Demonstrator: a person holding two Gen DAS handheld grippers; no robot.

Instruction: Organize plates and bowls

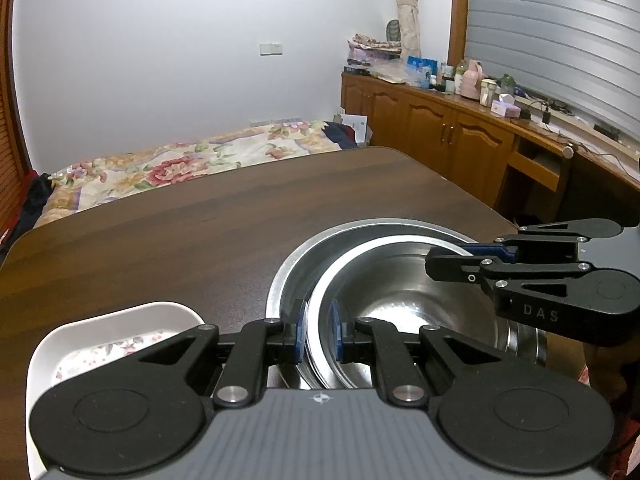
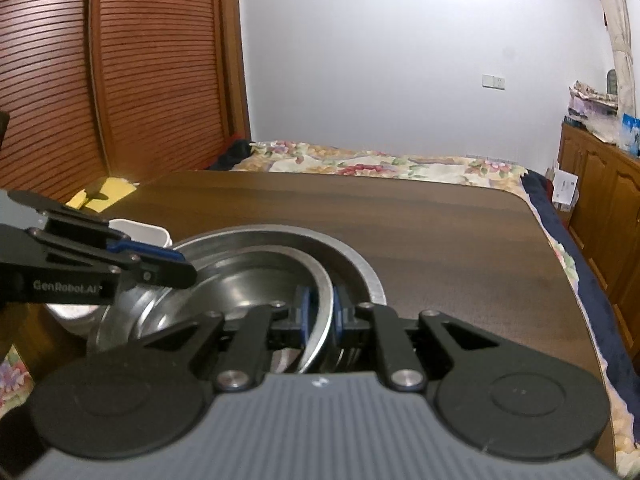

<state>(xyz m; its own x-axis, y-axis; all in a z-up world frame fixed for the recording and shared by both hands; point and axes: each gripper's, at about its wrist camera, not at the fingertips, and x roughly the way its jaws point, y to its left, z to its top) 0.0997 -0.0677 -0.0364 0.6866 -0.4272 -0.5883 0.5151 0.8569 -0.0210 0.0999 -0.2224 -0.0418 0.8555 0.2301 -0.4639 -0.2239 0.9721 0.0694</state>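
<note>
Both grippers hold one shiny steel bowl [image 1: 404, 312] by its rim. The left gripper [image 1: 319, 330] pinches the rim at 6 o'clock in the left wrist view. The right gripper [image 2: 319, 316] pinches the rim on the other side. The bowl sits tilted inside a bigger steel bowl [image 1: 304, 256] on the brown table [image 1: 180, 232]. A white dish with flowers [image 1: 108, 344] is on the table at 8 o'clock, just beside the bowls.
</note>
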